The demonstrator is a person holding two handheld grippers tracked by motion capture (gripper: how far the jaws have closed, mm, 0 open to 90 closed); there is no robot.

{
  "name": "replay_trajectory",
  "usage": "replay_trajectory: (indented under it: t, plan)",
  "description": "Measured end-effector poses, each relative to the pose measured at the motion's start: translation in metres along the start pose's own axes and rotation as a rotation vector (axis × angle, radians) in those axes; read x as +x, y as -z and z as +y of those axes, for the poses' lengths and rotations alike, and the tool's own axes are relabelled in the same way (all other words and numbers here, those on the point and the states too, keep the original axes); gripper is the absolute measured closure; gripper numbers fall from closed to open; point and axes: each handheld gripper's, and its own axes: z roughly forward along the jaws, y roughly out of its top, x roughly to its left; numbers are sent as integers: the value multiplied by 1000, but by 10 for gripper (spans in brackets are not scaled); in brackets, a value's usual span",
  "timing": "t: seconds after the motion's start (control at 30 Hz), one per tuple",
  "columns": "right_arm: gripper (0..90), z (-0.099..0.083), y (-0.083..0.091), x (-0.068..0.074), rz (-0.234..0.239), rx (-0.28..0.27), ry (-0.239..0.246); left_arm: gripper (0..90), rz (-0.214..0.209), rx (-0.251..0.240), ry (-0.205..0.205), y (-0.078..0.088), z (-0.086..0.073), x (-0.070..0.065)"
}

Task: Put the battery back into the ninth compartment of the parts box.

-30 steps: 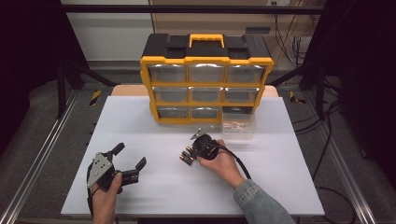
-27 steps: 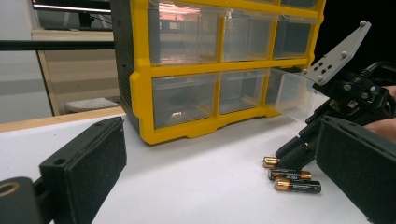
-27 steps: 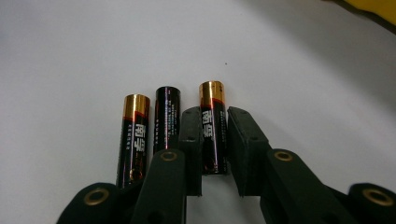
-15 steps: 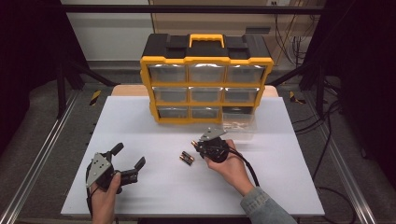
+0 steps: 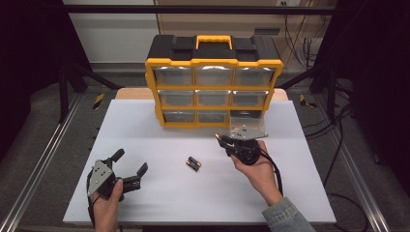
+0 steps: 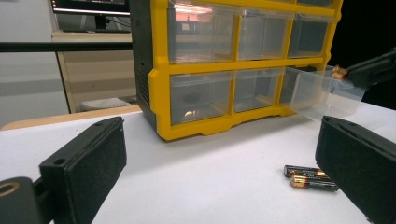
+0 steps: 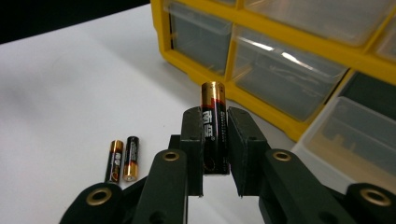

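My right gripper (image 5: 224, 141) is shut on a black-and-gold battery (image 7: 213, 100), held upright between its jaws, just left of a clear drawer (image 5: 247, 126). That drawer is pulled out of the bottom right slot of the yellow-and-black organizer (image 5: 212, 63). Two more batteries (image 5: 193, 164) lie side by side on the white table, left of the right gripper. My left gripper (image 5: 130, 161) rests open and holds nothing near the table's front left. In the left gripper view, its jaws frame the two batteries (image 6: 308, 177) and the pulled-out drawer (image 6: 322, 93).
The organizer stands at the back middle of the white table (image 5: 159, 140), its other drawers pushed in. Dark metal rails run along both sides of the table. A cable trails from the right gripper over the person's wrist.
My right gripper has moved right and away from the two lying batteries toward the pulled-out drawer, carrying a battery. The left gripper has stayed where it was.
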Motion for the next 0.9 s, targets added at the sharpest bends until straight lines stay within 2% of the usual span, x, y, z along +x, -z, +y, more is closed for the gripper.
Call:
replay_trajectory:
  t: [0.5,0.67,0.9]
  plan:
    - [767,16,24,-25,-47,-81,-50,18,0,8,-7,3,-1,1]
    - [767,21,30,-37,-59,-83,-72,17,-1,-8,-18,5,3,-2]
    - [767,28,41,-52,-79,-81,-84,17,2,-23,-13,7,5,0]
